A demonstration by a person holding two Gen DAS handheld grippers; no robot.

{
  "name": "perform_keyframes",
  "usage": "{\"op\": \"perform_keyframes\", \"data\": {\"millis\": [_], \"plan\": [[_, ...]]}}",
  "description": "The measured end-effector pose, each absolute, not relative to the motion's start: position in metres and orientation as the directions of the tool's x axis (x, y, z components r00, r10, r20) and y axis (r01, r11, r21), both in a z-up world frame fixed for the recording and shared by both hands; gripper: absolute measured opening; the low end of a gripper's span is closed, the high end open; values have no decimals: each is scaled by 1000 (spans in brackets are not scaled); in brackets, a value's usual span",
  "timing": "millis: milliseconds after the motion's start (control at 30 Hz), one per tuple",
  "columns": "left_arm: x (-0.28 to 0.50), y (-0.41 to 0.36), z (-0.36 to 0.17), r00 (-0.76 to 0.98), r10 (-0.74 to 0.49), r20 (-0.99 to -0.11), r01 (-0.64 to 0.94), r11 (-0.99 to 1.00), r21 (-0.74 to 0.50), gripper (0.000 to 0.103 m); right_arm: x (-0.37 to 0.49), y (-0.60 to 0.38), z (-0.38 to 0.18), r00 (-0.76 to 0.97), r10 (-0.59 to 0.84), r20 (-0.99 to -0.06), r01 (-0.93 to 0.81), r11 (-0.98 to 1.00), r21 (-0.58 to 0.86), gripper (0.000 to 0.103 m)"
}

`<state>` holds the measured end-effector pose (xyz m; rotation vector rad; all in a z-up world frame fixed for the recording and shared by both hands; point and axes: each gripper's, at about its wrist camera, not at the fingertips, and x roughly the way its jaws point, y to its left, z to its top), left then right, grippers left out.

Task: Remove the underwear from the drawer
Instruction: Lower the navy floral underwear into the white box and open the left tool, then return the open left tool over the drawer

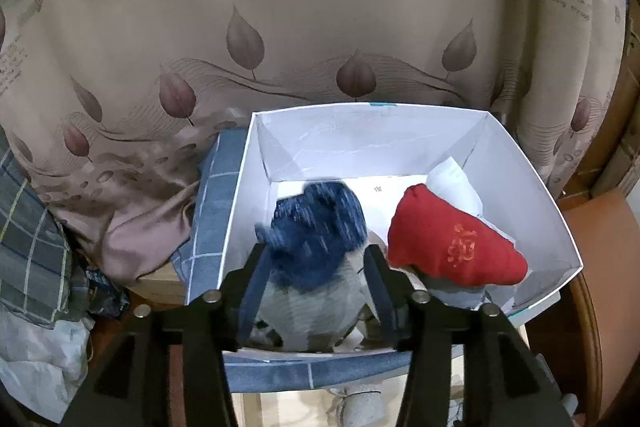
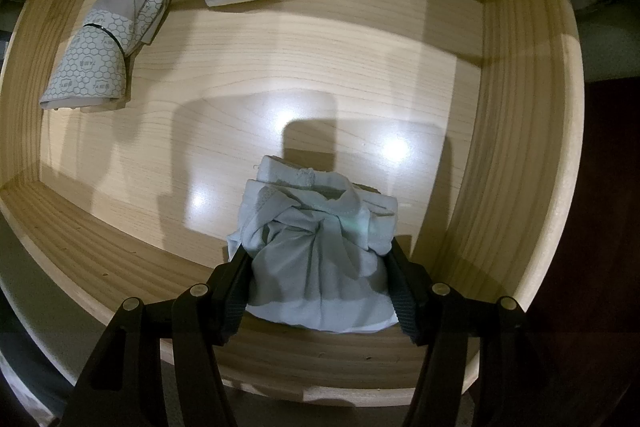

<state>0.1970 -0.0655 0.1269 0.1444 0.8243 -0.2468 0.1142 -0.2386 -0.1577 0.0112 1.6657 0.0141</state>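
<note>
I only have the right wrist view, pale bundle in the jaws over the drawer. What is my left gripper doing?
Observer: The left gripper is open over a white box, a blue and grey bundle loose between its fingers.
Operator: Anything else in that box?
Observer: A red bundle with gold lettering lies beside the blue one.
Operator: And behind the red one?
Observer: A white folded piece sticks up behind it.

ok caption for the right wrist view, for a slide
Right hand-held gripper shut on a pale grey folded underwear inside the wooden drawer, two more folded pieces behind it.
</note>
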Motion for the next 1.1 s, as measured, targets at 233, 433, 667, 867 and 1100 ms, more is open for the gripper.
{"op": "perform_keyframes", "data": {"millis": [233,433,667,867,1100], "plan": [[185,-59,133,648,-161,-744,275,961,31,52,114,-239,-158,-95,16,-995,-1,1000,16,58],[161,-45,124,613,-167,-772,282,959,17,52,114,-240,-158,-98,14,-995,-2,1000,14,58],[124,-39,96,541,-142,-829,318,947,45,52,112,-243,-158,-105,5,-994,-3,1000,5,58],[90,-37,49,459,-121,-880,328,944,41,53,109,-245,-158,-112,-15,-994,-17,1000,-14,58],[64,-42,-6,372,-86,-924,310,950,36,53,107,-245,-160,-123,-37,-992,-31,999,-34,59]]}}
